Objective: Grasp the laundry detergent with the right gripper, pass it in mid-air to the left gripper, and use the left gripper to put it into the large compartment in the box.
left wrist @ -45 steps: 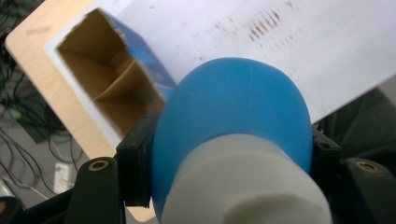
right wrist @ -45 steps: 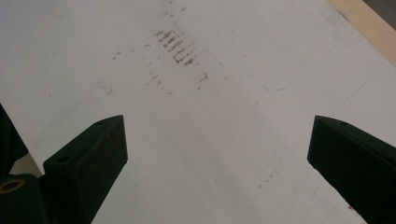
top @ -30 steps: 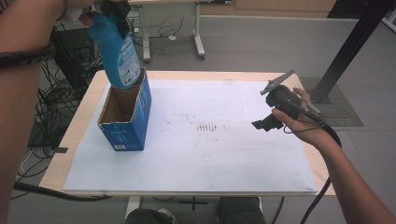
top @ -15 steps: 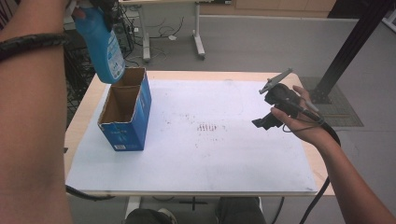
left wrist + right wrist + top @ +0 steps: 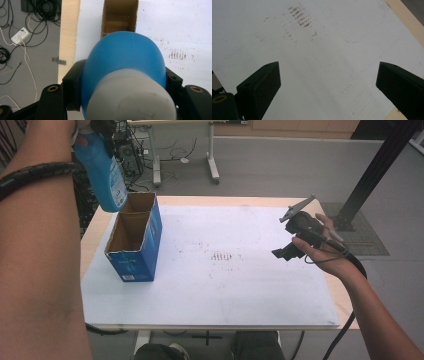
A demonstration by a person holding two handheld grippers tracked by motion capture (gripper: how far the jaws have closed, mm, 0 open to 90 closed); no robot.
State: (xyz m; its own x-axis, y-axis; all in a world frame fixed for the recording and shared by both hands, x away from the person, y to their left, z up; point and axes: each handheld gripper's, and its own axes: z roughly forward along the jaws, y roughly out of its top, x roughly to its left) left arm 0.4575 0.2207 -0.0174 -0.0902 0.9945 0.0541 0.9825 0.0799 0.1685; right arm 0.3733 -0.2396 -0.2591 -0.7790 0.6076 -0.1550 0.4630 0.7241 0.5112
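One blue bottle (image 5: 105, 172) hangs above the open blue carton (image 5: 135, 240), pinched near its white cap (image 5: 130, 98) by the left hand-held gripper (image 5: 97, 127).
High view gives the bottle's label and its slight tilt over the tabletop's (image 5: 220, 320) far left corner; the left gripper view looks down past the cap into the carton's brown inside. Right hand-held gripper (image 5: 286, 252) hovers spread wide over the stained white sheet (image 5: 317, 62). Grey floor, cables, desk legs behind.

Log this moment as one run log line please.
left gripper: shut on blue plastic bottle | bottle: above open blue cardboard box | right gripper: open, empty, over white sheet
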